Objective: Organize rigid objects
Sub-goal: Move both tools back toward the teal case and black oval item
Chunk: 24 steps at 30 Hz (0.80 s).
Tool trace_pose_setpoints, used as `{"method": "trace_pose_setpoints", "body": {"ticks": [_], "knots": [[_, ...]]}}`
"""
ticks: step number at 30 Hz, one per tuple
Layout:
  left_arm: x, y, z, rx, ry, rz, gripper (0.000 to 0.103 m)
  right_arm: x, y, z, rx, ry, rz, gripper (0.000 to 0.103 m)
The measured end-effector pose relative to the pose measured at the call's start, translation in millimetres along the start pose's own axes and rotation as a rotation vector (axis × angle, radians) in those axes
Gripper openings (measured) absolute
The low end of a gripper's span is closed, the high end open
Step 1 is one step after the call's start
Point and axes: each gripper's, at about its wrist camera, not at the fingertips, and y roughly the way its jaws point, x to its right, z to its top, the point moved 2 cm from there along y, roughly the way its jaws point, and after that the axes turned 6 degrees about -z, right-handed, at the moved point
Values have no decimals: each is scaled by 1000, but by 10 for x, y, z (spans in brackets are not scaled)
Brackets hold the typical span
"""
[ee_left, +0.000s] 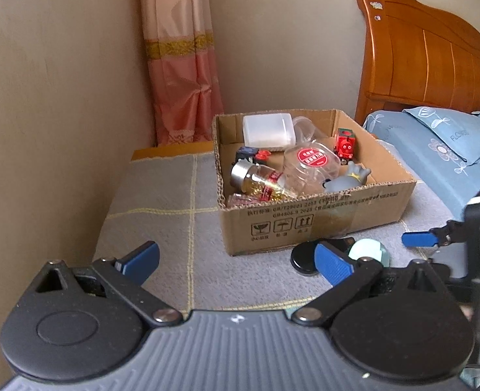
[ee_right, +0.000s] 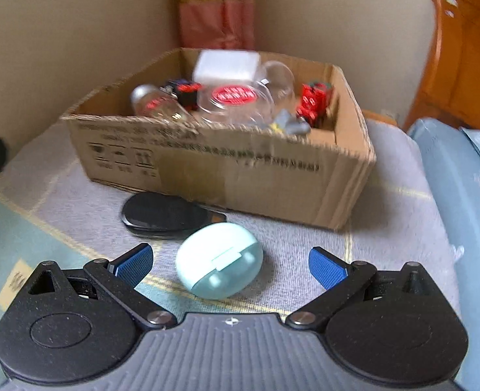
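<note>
While the cardboard box (ee_right: pixel 227 169) already holds jars and toys, two things remain on the grey checked blanket (ee_right: pixel 386 228) before it: a black oval case (ee_right: pixel 162 211) touching the box front, and a mint earbud case (ee_right: pixel 218 259). The right claw (ee_right: pixel 230 260) is spread wide around the mint case; closing on it likely comes next. The left claw (ee_left: pixel 236 262) hangs wide, empty, over open blanket.
</note>
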Motion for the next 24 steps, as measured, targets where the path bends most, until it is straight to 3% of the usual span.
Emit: {"method": "trace_pose_setpoints", "body": {"ticks": [13,24], "knots": [[203,378,-36,-90,34,-44,101,338,118,-120,-28,104,-88,103],[484,1008,0,-193,-3,-114,101,522,97,-179,-22,58,-46,103]]}}
